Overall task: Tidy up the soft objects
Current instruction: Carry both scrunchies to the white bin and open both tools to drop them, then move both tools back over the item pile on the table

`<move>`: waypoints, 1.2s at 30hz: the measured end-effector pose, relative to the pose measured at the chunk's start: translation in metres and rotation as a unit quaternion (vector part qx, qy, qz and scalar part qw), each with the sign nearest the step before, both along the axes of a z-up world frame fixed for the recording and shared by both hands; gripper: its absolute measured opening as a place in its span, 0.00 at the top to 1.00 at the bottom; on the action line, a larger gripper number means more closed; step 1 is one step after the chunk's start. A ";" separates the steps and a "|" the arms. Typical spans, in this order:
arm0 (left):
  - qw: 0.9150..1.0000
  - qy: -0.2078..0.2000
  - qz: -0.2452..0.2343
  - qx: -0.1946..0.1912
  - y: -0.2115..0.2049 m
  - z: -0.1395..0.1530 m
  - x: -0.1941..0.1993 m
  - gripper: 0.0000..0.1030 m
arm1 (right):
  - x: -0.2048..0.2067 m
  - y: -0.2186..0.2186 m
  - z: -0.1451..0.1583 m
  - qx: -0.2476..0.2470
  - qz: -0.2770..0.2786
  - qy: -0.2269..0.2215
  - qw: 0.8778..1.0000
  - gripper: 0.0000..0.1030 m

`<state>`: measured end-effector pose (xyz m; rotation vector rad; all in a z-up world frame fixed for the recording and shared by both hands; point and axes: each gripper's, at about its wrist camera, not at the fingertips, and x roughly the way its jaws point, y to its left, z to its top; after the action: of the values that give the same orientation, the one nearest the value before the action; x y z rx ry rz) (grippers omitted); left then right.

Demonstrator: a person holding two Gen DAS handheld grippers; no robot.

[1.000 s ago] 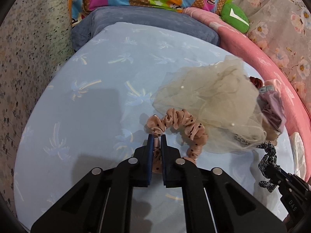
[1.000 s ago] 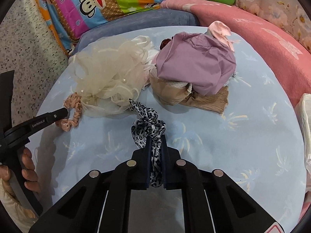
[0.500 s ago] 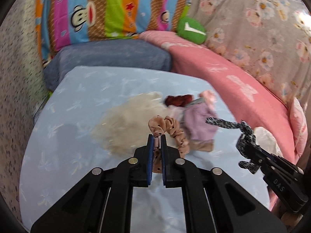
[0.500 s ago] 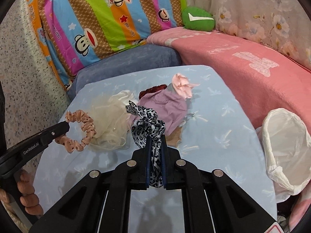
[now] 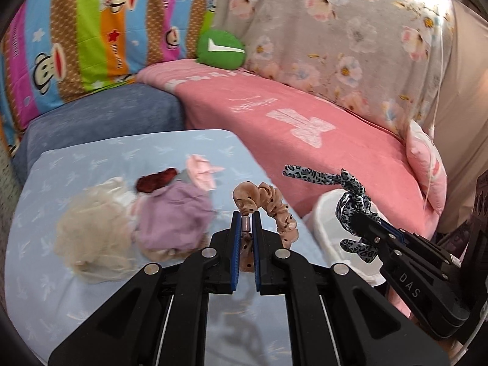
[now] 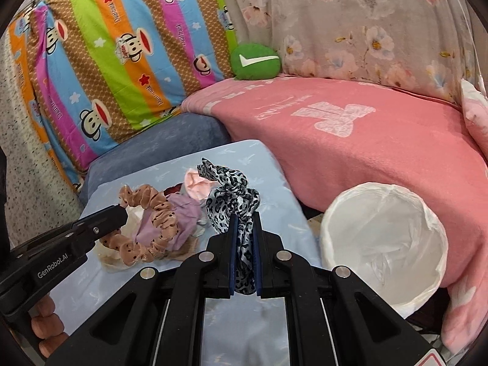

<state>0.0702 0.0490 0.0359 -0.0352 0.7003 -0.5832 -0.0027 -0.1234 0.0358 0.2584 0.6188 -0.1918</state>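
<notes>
Pale blue bed sheet (image 5: 91, 164) below. Left claw (image 5: 245, 222) pinching spotted pink scrunchie (image 5: 274, 204); right claw (image 6: 244, 228) pinching leopard scrunchie (image 6: 235, 195). White-lined bin (image 6: 384, 244) fully shown only from right wrist.

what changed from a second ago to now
Both grippers lifted their catch off the blue sheet and swung right, toward the white bin. The left gripper carries the spotted pink scrunchie, the right gripper the leopard-print scrunchie. Both grips stayed shut, and the pile of soft things stayed on the sheet.
</notes>
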 end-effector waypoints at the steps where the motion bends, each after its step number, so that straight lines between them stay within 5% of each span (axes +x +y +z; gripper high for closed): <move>1: 1.000 0.000 -0.008 0.001 -0.009 0.000 -0.001 0.93 | -0.002 -0.011 0.000 0.001 -0.009 -0.001 1.000 0.92; 22: 0.992 0.024 -0.121 0.014 -0.158 -0.016 0.005 0.89 | -0.023 -0.158 -0.030 0.023 -0.129 0.019 0.991 0.80; 26: 0.993 0.044 -0.109 0.013 -0.165 -0.023 0.014 0.45 | -0.023 -0.167 -0.032 0.021 -0.140 0.016 0.990 0.59; 27: 0.994 0.041 -0.102 0.013 -0.164 -0.024 0.015 0.41 | -0.023 -0.168 -0.032 0.019 -0.142 0.016 0.990 0.55; 36: 0.995 0.030 -0.094 0.025 -0.165 -0.026 0.018 0.41 | -0.026 -0.165 -0.031 0.021 -0.144 0.012 0.989 0.49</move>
<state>0.0879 -0.1155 0.0102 0.0614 0.7815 -0.7463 -0.0284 -0.2881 0.0046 0.3862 0.6085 -0.4600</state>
